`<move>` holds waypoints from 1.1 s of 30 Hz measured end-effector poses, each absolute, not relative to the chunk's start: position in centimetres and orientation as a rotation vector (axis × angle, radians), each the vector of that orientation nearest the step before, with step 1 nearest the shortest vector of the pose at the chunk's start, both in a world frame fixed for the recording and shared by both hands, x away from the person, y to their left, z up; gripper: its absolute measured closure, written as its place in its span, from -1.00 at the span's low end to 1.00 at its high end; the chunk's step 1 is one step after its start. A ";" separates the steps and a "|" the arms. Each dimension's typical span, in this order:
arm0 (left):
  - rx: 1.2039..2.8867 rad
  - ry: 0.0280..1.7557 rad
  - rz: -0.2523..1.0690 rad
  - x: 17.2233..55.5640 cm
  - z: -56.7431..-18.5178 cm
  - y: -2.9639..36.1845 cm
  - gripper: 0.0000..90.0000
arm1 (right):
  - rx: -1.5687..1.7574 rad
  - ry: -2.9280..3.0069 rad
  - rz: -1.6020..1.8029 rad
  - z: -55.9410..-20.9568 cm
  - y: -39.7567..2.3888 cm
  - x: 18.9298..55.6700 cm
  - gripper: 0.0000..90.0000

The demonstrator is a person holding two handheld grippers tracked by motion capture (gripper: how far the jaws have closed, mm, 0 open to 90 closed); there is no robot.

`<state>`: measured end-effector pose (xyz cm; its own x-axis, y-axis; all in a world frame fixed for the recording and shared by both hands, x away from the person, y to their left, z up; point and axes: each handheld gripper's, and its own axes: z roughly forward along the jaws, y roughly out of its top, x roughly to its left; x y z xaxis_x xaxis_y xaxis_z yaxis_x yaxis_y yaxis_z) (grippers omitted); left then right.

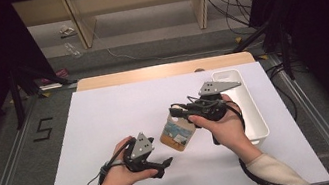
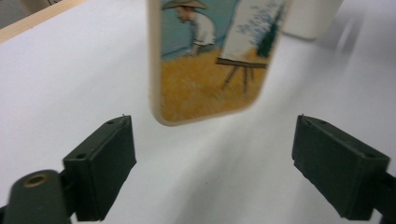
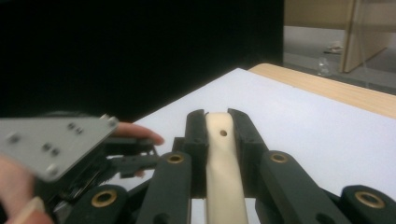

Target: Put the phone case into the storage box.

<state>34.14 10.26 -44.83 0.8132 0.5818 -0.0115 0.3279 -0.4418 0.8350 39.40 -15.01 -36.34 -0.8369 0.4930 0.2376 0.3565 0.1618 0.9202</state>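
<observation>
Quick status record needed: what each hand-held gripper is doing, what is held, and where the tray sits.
right hand-held gripper: shut on the cream flat plaque with a painted field scene, held above the white table
left hand-held gripper: open, holding nothing, jaws pointed at the plaque's lower edge
white rectangular plastic tray: at the table's right edge, beside the right hand

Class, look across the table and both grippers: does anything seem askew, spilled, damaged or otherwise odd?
Nothing spilled or broken. The picture board hangs tilted above the table, clamped edge-on in the right gripper.
</observation>
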 end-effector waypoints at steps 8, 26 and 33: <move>2.005 0.657 0.247 34.8 -45.0 11.2 -0.54 | 0.551 2.461 1.638 -35.3 -15.0 39.2 0.77; 2.035 0.535 0.211 34.8 -45.7 10.3 -0.41 | 0.348 2.635 1.583 -35.3 -14.1 38.6 0.77; 2.026 0.487 0.234 35.2 -45.9 9.7 -0.38 | 0.343 2.639 1.588 -35.3 -13.8 38.4 0.76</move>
<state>35.20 9.68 -45.92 0.9004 0.4333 -0.0389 0.2405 -0.4211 0.8746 38.43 -13.84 -35.25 -0.9746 0.2102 0.0769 0.1664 0.4506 0.8771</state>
